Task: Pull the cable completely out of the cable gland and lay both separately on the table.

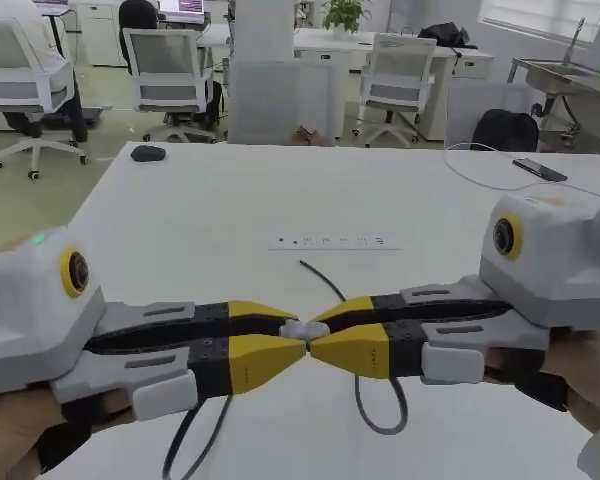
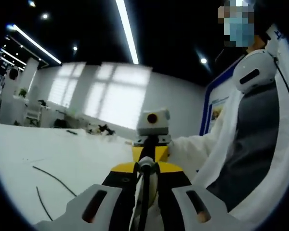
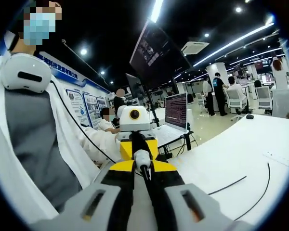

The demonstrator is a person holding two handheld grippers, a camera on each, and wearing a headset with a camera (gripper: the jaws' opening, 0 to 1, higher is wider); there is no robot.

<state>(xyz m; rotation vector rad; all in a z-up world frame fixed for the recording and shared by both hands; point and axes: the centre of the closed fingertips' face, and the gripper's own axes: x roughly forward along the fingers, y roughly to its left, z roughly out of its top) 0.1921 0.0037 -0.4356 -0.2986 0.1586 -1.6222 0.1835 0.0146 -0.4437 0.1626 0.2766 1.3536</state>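
My left tool (image 1: pixel 296 336) pinches the cable gland (image 1: pixel 302 328), and my right tool (image 1: pixel 318 335) pinches the cable (image 1: pixel 380 415). I should pull straight apart, level above the worktop (image 1: pixel 230 200), with firm grips.

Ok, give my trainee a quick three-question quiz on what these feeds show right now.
1. True or false: the cable gland lies alone on the table, well clear of both grippers.
2. Multiple choice: in the head view, how do the left gripper and the right gripper stand?
A. tip to tip, facing each other
B. side by side, both pointing away from the person
C. one held high above the other
3. Fill in: the cable is ____ in colour.

Key
1. False: it sits right where the two grippers' tips meet.
2. A
3. black
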